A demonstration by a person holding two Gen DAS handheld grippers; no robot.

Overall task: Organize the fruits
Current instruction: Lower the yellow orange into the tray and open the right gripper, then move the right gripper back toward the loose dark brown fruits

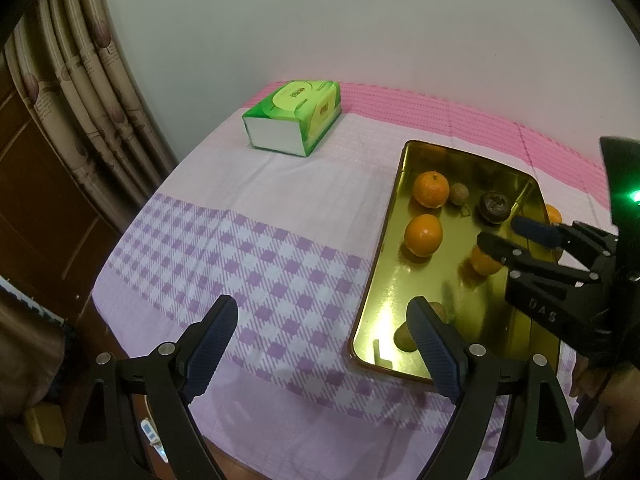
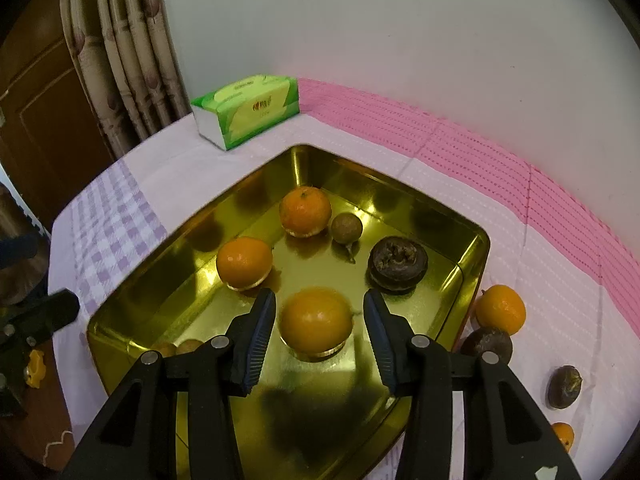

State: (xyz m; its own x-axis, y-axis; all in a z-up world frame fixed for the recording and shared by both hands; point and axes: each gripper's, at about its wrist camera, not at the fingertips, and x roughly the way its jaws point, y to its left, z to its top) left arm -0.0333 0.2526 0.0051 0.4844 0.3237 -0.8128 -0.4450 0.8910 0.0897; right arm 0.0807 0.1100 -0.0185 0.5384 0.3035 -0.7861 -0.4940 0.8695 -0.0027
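From the left wrist, we are holding our left claw spread and empty over the checked cloth of the surface, beside the gold tray, which is already carrying two oranges and some darker fruit. From the right wrist, we are hanging our right claw around a third orange on the tray floor, pads showing a gap either side, while another orange and two dark fruits are waiting outside.
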